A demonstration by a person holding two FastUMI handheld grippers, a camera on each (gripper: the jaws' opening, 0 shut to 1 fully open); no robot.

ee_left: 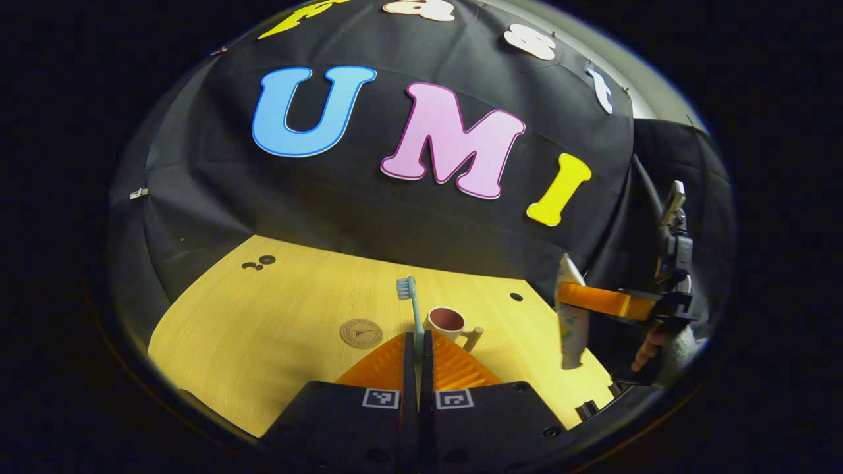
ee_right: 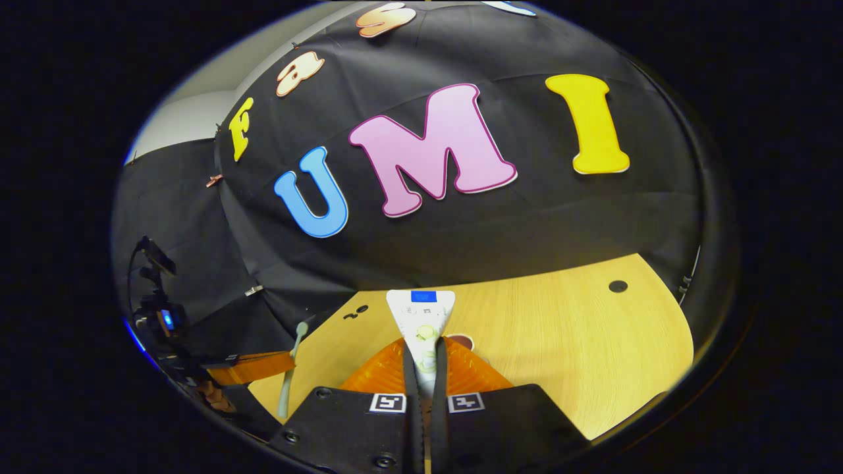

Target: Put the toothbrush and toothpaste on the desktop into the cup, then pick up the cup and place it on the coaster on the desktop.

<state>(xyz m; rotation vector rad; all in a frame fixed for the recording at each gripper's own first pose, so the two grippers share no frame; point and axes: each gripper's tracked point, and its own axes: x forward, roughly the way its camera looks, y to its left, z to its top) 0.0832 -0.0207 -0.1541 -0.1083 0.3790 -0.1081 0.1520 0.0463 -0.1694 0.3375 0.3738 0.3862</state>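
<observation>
In the left gripper view my left gripper (ee_left: 417, 342) has its fingers closed on the toothbrush (ee_left: 412, 309), which stands upright with the bristles on top; its lower handle is hidden between the fingers. Just behind sits the cup (ee_left: 448, 322) on the desk (ee_left: 263, 329); I can't make out anything inside it. The coaster (ee_left: 361, 332) lies left of the cup, apart from it. In the right gripper view my right gripper (ee_right: 427, 359) is clamped on the toothpaste (ee_right: 423, 316), held above the desk, which hides most of the cup.
</observation>
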